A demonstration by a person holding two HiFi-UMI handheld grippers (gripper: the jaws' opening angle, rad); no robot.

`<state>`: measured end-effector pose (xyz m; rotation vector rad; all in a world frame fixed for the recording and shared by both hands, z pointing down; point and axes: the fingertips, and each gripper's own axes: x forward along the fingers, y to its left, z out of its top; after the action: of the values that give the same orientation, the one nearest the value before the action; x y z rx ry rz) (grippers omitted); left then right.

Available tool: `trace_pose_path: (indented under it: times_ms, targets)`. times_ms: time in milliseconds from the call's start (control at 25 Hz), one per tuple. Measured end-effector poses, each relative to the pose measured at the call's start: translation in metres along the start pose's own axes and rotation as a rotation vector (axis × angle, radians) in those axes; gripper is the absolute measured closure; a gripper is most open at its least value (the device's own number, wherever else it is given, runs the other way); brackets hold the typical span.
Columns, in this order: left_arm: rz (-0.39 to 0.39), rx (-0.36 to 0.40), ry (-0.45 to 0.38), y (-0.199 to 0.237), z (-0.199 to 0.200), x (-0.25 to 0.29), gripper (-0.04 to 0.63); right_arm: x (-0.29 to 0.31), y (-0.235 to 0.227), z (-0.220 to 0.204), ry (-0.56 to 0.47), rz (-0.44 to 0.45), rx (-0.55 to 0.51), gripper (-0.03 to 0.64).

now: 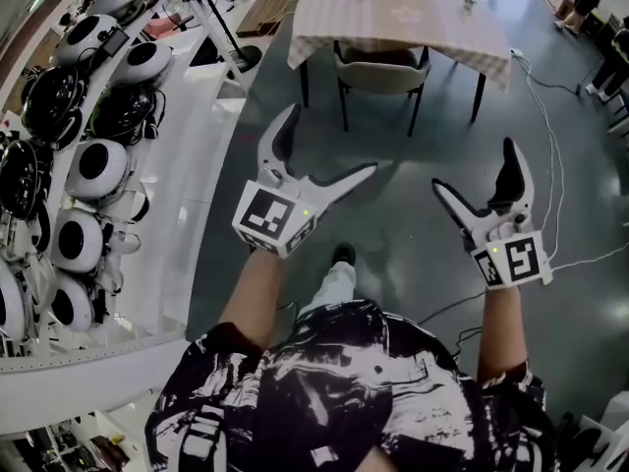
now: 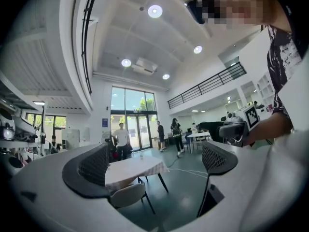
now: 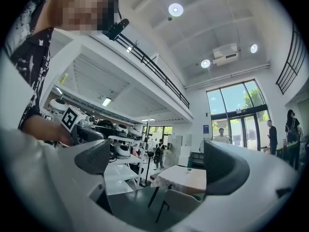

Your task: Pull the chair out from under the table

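A beige chair (image 1: 381, 74) with black legs is tucked under a table (image 1: 401, 16) covered by a pale checked cloth, at the top of the head view. The same chair (image 2: 126, 195) and table (image 2: 133, 168) appear in the left gripper view, and the chair (image 3: 183, 201) and table (image 3: 182, 177) in the right gripper view. My left gripper (image 1: 327, 144) is held open in the air, well short of the chair. Wide open too is my right gripper (image 1: 475, 170), to the right and equally far back. Nothing is between either pair of jaws.
White shelving (image 1: 192, 175) with several round black-and-white devices (image 1: 95, 170) runs along the left. Cables (image 1: 550, 155) trail over the dark floor right of the table. A black stand (image 1: 238, 49) is left of the table. People (image 2: 120, 139) stand far off by the glass doors.
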<state>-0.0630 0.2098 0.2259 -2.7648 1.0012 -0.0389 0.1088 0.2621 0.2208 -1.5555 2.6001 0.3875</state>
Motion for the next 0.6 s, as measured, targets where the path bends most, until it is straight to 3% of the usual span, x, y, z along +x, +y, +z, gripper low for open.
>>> trace_pose_path:
  times_ms: [240,600]
  targets:
    - [-0.031,-0.02,-0.011,0.053,-0.026,0.043,0.026,0.057,-0.019,-0.025,0.03,-0.013,-0.02,0.041]
    - [-0.12,-0.016,-0.007,0.166,-0.056,0.116,0.026,0.191,-0.055,-0.054,0.052,-0.056,-0.028,0.041]
